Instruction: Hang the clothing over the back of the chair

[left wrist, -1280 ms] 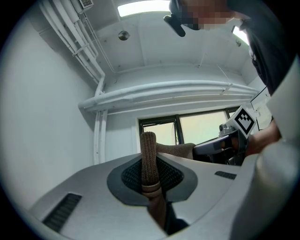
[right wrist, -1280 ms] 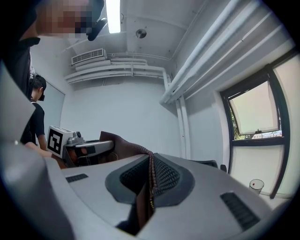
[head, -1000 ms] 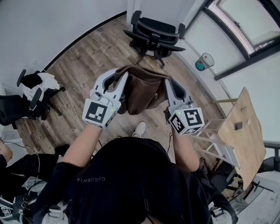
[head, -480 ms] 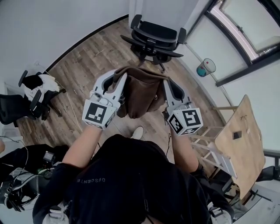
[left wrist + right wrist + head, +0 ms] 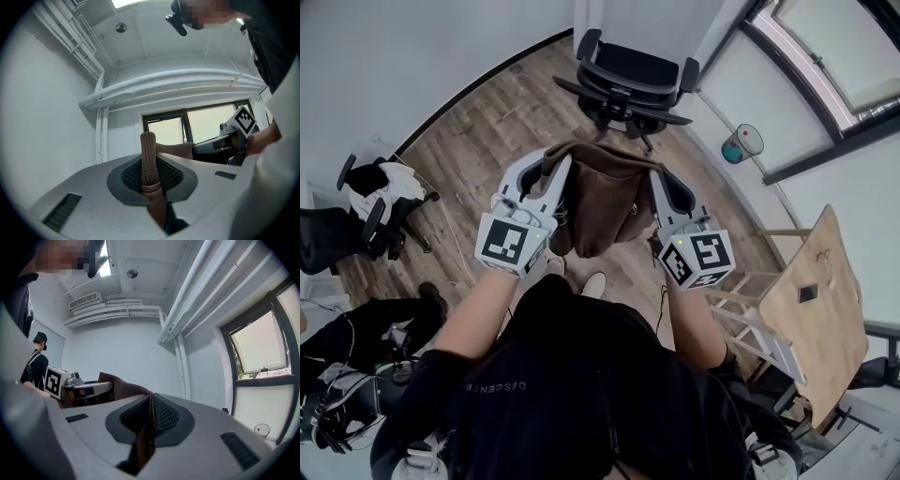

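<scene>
The wooden floor lies open around one black office chair, which stands with its backrest on the far side, so the person probably has to reach over the seat or go round. One wooden desk stands well to the right of that chair and nearer the person. A second chair, piled with dark and white things, sits well to its left, which makes two chairs that can be counted with certainty. One piece of brown clothing hangs in the air on the near side of the black chair, apart from it. It is stretched between two tongs, likely to keep the top edge spread for draping. The left tongs are clenched on a ribbed fold at one end, and the right tongs are clenched on the other end. One small cup stands just right of the chair.
</scene>
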### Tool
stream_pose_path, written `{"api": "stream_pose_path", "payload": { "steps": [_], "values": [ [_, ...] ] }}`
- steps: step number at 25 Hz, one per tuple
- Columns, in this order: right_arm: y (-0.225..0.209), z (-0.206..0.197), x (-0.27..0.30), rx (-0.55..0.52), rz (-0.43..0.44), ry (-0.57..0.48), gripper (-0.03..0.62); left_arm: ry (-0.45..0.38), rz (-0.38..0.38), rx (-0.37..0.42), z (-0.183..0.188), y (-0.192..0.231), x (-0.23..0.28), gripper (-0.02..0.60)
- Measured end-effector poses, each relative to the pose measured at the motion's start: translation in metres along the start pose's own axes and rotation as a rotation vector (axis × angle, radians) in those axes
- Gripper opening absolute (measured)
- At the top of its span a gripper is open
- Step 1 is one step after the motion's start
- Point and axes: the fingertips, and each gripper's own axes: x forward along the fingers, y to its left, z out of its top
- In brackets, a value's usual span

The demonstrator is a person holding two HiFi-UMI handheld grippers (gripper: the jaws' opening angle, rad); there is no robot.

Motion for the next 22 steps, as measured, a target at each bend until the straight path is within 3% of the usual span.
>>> {"api": "stream_pose_path", "payload": {
  "steps": [22],
  "values": [
    [-0.041, 0.027, 0.117, -0.039, -0.152, -0.008, 0.035, -0.07, -0.142, -0.022, -0.004, 0.107, 0.099, 0.048]
  ]
}}
